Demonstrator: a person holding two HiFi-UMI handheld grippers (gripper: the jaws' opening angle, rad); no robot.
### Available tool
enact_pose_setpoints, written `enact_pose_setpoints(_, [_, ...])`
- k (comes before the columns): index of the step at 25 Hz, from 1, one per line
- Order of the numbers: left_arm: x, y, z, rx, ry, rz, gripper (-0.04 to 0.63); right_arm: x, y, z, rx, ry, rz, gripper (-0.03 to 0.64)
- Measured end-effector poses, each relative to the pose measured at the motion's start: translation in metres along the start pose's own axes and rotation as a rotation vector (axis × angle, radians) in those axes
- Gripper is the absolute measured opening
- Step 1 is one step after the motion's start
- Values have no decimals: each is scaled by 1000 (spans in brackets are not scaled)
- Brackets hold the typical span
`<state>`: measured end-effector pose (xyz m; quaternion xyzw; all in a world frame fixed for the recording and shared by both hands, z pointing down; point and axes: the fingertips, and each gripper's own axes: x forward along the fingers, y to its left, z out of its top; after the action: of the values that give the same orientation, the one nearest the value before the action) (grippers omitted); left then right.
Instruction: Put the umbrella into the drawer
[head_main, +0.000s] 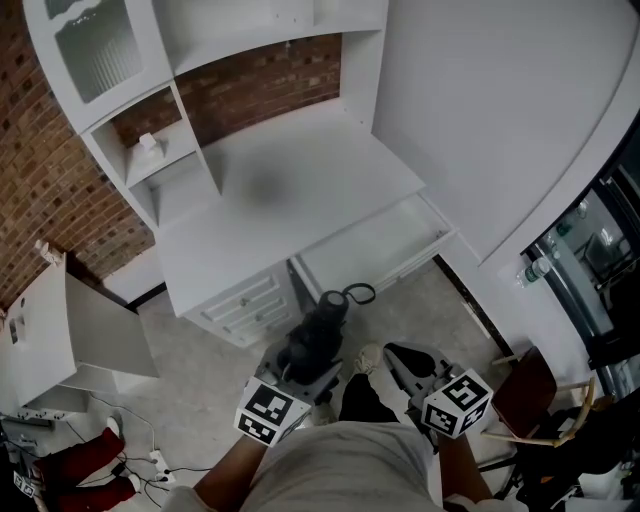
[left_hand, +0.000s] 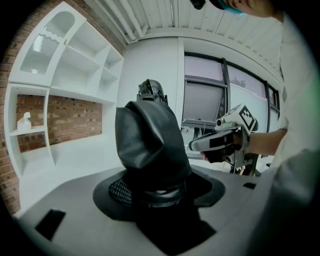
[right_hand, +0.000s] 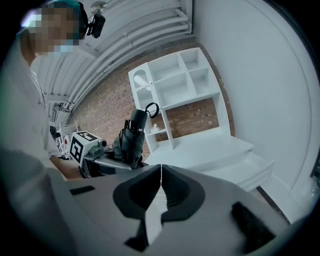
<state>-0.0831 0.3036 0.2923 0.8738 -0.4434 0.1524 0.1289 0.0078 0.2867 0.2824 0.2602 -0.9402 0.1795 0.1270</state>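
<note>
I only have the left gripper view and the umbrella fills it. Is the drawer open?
Observer: Yes. In the head view the drawer under the desk is pulled out, ahead of the umbrella.
Operator: Anything in it?
Observer: It looks bare inside, seen from above.
Operator: Is the right gripper free?
Observer: Yes. The right gripper view shows the right gripper with jaws together, nothing between them.

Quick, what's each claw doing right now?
Left claw: closed on the umbrella.
Right claw: closed, nothing in it.
</note>
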Motion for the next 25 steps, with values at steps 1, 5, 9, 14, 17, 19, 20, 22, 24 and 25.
enact_pose_setpoints(1, [3,2,1,-1,2,-1,282,2,-4,1,4,0,-1,28])
enact_pose_setpoints(5, [20,12,4,0,9,-1,282,9,-22,3,14,3,-2,28])
enact_pose_setpoints(9, [36,23,8,-8,15,2,282,20,-39,8,22,3,1,28])
enact_pose_setpoints(14, [61,41,17,-12,21,14,282,35,-66,20,22,4,8,28])
enact_pose_setpoints(17, [78,54,24,-16,22,19,282,44,-84,29,23,7,12,28])
enact_pose_setpoints(19, [90,62,29,-19,23,22,282,51,-97,35,23,13,14,28])
enact_pose_setpoints(20, [96,67,31,-22,24,23,282,55,-103,37,23,16,15,28])
enact_pose_setpoints(22, [108,75,36,-30,26,24,282,63,-115,43,21,21,18,28])
enact_pose_setpoints(24, [121,83,41,-37,28,25,282,70,-128,48,21,24,23,28])
enact_pose_setpoints(25, [128,87,44,-39,29,27,282,73,-134,51,21,26,27,28])
